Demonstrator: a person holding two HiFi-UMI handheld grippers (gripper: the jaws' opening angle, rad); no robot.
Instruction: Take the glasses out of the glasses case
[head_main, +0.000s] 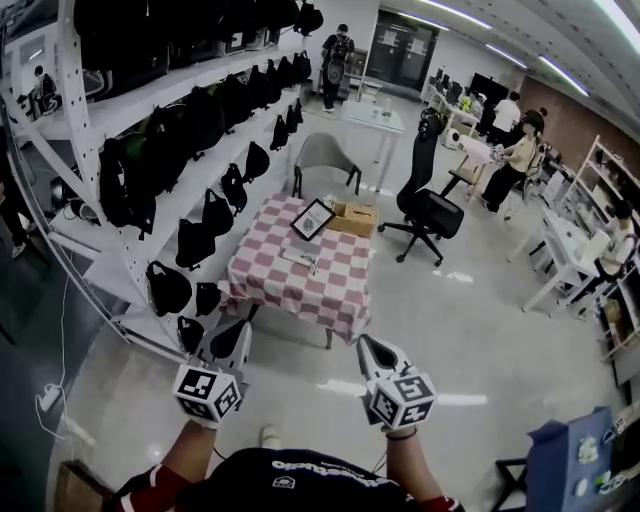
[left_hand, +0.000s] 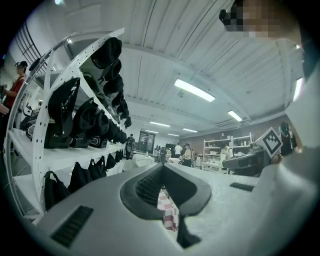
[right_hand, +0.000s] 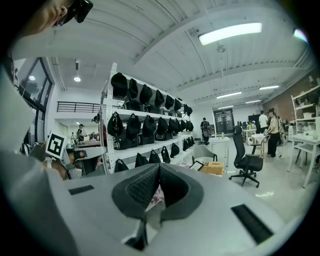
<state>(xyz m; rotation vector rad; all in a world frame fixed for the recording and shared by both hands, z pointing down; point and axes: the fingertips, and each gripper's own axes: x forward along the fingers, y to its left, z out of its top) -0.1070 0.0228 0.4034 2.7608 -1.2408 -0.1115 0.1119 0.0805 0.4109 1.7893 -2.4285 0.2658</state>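
Observation:
A table with a pink-and-white checked cloth (head_main: 270, 290) stands a few steps ahead of me. A small pale flat item (head_main: 301, 257) lies on it, too small to tell whether it is the glasses case. No glasses can be made out. My left gripper (head_main: 238, 330) and right gripper (head_main: 368, 345) are held low in front of my body, well short of the table. In the left gripper view the left gripper (left_hand: 162, 170) has its jaws together with nothing in them. In the right gripper view the right gripper (right_hand: 159, 167) is the same. Checked cloth (left_hand: 167, 210) shows behind the jaws.
On the table also sit a black framed board (head_main: 313, 219) and a cardboard box (head_main: 354, 218). A white rack of black bags (head_main: 180, 150) runs along the left. A grey chair (head_main: 325, 160) stands behind the table, a black office chair (head_main: 428, 205) to its right. Several people work at the back.

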